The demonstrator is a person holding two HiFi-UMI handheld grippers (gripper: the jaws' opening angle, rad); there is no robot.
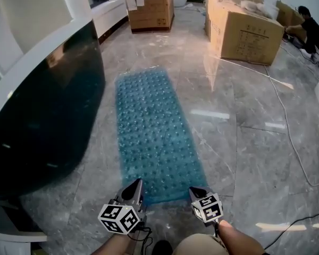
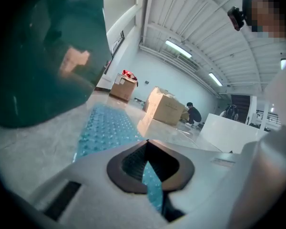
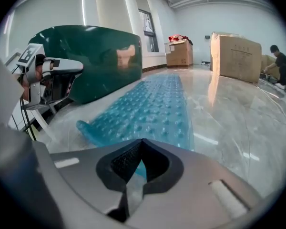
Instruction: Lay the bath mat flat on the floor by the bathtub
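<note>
The blue bubbled bath mat (image 1: 151, 132) lies stretched lengthwise on the grey marble floor beside the dark green bathtub (image 1: 42, 116). Its near left corner (image 3: 85, 127) curls up a little. Both grippers hover over the mat's near end. The left gripper (image 1: 133, 187) is shut, and the mat (image 2: 105, 125) shows beyond its tips (image 2: 147, 142). My right gripper (image 1: 196, 193) is shut too, above the near right corner, and the mat (image 3: 152, 109) runs away from its jaws (image 3: 142, 141). In the right gripper view the left gripper (image 3: 74, 67) hangs well above the floor, with nothing in it.
Two cardboard boxes (image 1: 149, 9) (image 1: 244, 31) stand at the far end of the floor. A person (image 1: 308, 31) crouches by the right one. A thin cable (image 1: 292, 137) runs along the floor at the right. A white ledge (image 1: 109, 9) follows the tub's wall.
</note>
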